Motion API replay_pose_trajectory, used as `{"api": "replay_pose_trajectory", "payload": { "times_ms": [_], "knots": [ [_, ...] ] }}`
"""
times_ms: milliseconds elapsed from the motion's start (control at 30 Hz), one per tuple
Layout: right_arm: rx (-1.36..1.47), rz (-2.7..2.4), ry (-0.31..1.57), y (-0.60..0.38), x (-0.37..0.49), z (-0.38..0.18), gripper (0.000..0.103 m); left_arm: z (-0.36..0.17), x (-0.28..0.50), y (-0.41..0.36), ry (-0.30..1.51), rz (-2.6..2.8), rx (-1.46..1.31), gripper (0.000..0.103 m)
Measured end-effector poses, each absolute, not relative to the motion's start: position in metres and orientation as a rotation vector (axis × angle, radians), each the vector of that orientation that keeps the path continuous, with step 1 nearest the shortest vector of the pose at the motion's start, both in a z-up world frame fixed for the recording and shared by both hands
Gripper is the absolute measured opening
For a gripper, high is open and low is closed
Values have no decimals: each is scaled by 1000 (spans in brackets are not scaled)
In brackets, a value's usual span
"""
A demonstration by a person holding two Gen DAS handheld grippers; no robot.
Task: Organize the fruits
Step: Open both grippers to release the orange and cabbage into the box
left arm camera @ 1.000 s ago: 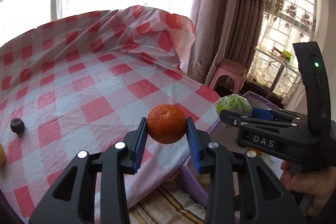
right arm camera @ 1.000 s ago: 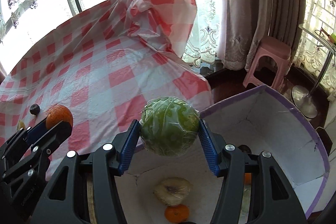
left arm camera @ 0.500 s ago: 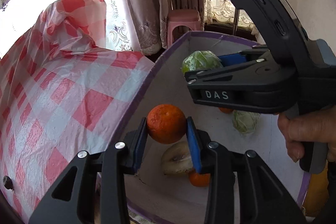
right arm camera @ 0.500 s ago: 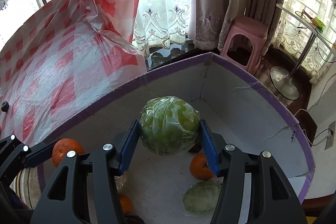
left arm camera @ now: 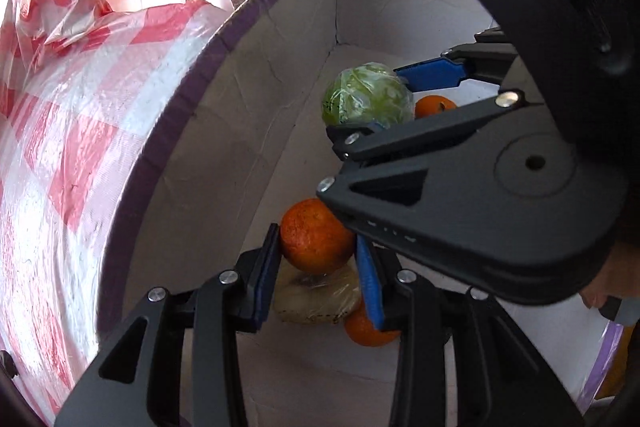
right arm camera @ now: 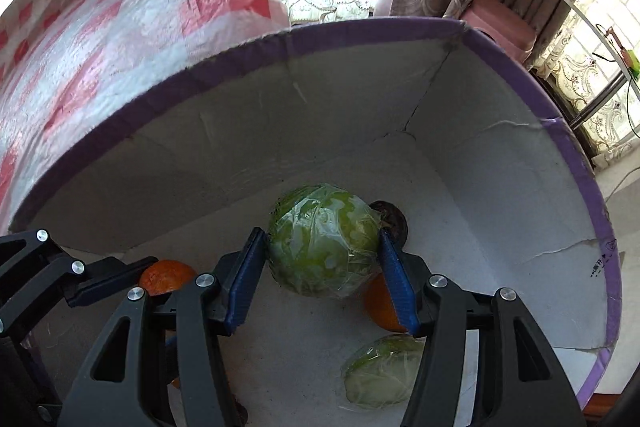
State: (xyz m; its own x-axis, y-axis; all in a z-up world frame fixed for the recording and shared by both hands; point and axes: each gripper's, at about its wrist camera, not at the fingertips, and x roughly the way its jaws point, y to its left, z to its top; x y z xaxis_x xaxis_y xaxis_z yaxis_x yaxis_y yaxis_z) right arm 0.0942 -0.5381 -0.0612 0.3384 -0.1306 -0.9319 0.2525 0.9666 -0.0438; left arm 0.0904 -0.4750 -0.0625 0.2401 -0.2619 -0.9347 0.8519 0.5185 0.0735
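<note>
While both tongs reach down inside the purple-rimmed box [left arm camera: 224, 39], the left tongs [left arm camera: 316, 259] are clenched on an orange [left arm camera: 314, 241], gripped between blue pads [left arm camera: 266, 267] above the box floor. Left of the box lies the red-checked plastic cloth [left arm camera: 60, 131] on the counter. Directly below the held orange, the left wrist view shows a pale plastic-wrapped fruit [left arm camera: 316, 297] and a second orange [left arm camera: 366, 329] on the floor of the box; the right wrist view hides that wrapped fruit behind the tong arms.

Further right in the box, the right tongs [right arm camera: 322, 267] are clenched on a round green fruit in clear wrap [right arm camera: 320, 251], also clear of the floor. Only the right wrist view shows a small dark fruit [right arm camera: 394, 219] behind it, a wrapped pale-green fruit [right arm camera: 384, 375] on the floor below, and a pink stool [right arm camera: 504, 31] beyond the box rim [right arm camera: 360, 31]. An orange [right arm camera: 380, 305] sits just beneath the green one.

Both held fruits are near-round, so no long axis can be told.
</note>
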Motion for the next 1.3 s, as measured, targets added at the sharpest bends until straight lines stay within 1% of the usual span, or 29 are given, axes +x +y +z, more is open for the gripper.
{"api": "replay_pose_trajectory", "payload": {
  "times_ms": [300, 633, 733, 867, 933, 1033, 1100, 1167, 1233, 1300],
  "knots": [
    [71, -250, 1274, -529, 103, -85, 56, -77, 102, -475, 1142, -786, 675, 37],
    [42, -251, 1300, -518, 110, -93, 57, -89, 130, -464, 1240, -751, 621, 40],
    [52, -249, 1300, -516, 109, -94, 57, -90, 135, -464, 1232, -770, 612, 47],
    [62, -269, 1302, -527, 107, -100, 64, -89, 138, -460, 1223, -783, 598, 49],
    [68, -276, 1298, -529, 105, -100, 66, -86, 134, -457, 1209, -784, 595, 51],
    [68, -287, 1290, -530, 104, -99, 72, -83, 134, -453, 1194, -796, 585, 53],
    [70, -293, 1271, -535, 102, -96, 80, -78, 132, -448, 1172, -815, 572, 57],
    [79, -309, 1242, -539, 99, -90, 84, -73, 130, -445, 1145, -829, 563, 61],
    [99, -334, 1204, -544, 95, -82, 85, -68, 121, -443, 1125, -841, 560, 64],
    [125, -357, 1160, -551, 91, -73, 87, -64, 117, -439, 1096, -856, 555, 70]
  ]
}}
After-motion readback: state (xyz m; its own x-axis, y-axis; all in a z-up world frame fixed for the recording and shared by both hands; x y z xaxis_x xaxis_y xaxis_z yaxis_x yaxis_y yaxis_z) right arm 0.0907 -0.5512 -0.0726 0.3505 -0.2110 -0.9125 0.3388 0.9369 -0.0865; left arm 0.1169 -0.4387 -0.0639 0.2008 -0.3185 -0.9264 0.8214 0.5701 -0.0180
